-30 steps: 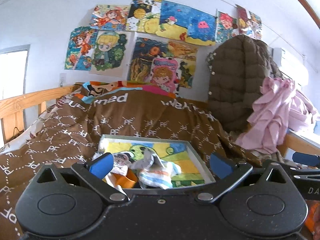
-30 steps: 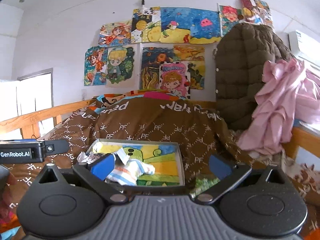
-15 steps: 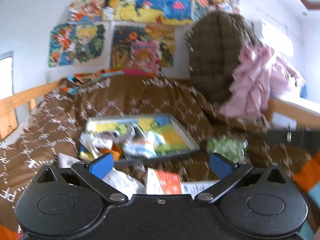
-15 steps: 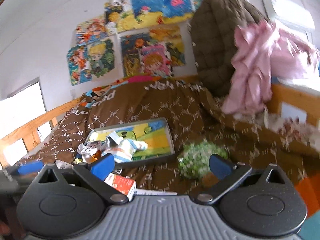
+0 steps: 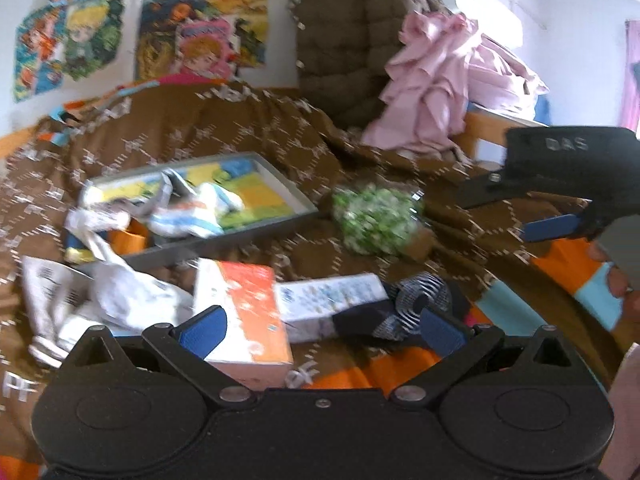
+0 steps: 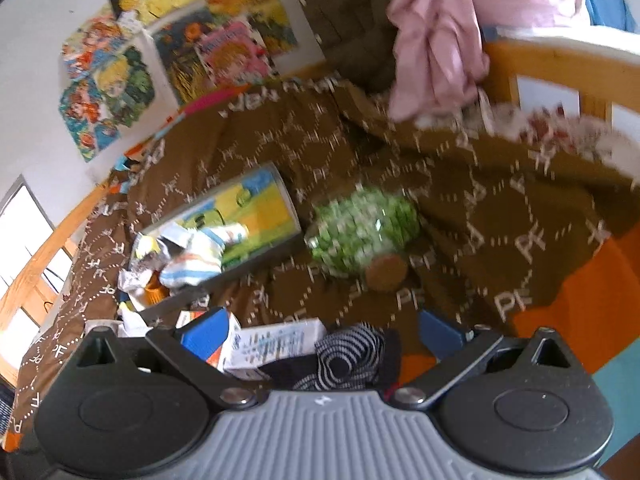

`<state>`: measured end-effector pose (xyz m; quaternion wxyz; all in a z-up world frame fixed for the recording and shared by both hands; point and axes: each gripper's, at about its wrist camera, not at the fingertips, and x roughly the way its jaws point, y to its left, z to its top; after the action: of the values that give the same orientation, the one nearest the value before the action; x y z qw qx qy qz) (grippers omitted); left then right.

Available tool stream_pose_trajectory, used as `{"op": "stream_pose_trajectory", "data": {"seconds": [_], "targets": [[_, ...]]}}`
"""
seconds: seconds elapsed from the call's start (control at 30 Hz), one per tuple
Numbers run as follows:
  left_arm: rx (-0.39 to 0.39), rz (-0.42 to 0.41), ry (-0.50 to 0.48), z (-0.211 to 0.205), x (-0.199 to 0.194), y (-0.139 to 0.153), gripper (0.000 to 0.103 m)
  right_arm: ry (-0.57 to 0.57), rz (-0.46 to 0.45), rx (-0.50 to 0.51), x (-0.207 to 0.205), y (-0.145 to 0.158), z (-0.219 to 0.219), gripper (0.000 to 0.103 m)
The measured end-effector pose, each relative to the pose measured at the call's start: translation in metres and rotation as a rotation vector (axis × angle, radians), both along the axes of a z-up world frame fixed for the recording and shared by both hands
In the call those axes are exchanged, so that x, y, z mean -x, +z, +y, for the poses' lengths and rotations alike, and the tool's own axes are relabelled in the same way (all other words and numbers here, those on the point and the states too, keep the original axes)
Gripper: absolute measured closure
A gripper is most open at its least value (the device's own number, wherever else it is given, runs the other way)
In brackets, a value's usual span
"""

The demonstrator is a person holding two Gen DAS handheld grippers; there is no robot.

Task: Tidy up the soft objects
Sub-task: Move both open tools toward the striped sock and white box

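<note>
A grey tray [image 5: 256,232] [image 6: 256,256] with a colourful bottom lies on the brown bedspread and holds a striped white sock [image 5: 192,212] [image 6: 196,256] and crumpled wrappers. A dark striped sock [image 5: 404,312] [image 6: 348,360] lies near the front, between the fingers of both grippers. A green and white bundle [image 5: 372,220] [image 6: 360,232] lies right of the tray. My left gripper [image 5: 322,328] is open and empty. My right gripper [image 6: 320,336] is open and empty; it also shows in the left wrist view [image 5: 552,216] at the right.
An orange and white box [image 5: 244,312], a white carton [image 5: 328,300] [image 6: 276,340] and white plastic bags [image 5: 100,292] lie in front of the tray. A brown quilted coat [image 5: 352,40] and pink cloth [image 5: 436,84] [image 6: 440,40] hang at the back right. Wooden bed rails [image 6: 560,68] border the bed.
Both cameras have tipped downward and moved closer to the bed. The boxes, bags, green bundle and dark striped sock have come into view. Both grippers stay open.
</note>
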<state>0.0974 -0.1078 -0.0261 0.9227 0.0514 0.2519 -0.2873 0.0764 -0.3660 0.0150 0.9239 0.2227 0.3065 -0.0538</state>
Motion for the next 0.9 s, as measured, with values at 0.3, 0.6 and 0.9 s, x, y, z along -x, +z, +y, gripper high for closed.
{"op": "stream_pose_trajectory", "data": {"seconds": [0.3, 0.6, 0.9], "targets": [[0.014, 0.104, -0.079, -0.019, -0.012, -0.022, 0.001, 0.034, 0.083, -0.055, -0.014, -0.013, -0.001, 0.000], [0.009, 0.162, -0.097, -0.027, -0.021, -0.036, 0.001, 0.115, 0.188, -0.096, -0.049, -0.031, -0.001, 0.000], [0.031, 0.132, 0.003, -0.012, -0.032, -0.029, 0.001, 0.171, 0.283, -0.103, -0.091, -0.054, 0.003, 0.000]]}}
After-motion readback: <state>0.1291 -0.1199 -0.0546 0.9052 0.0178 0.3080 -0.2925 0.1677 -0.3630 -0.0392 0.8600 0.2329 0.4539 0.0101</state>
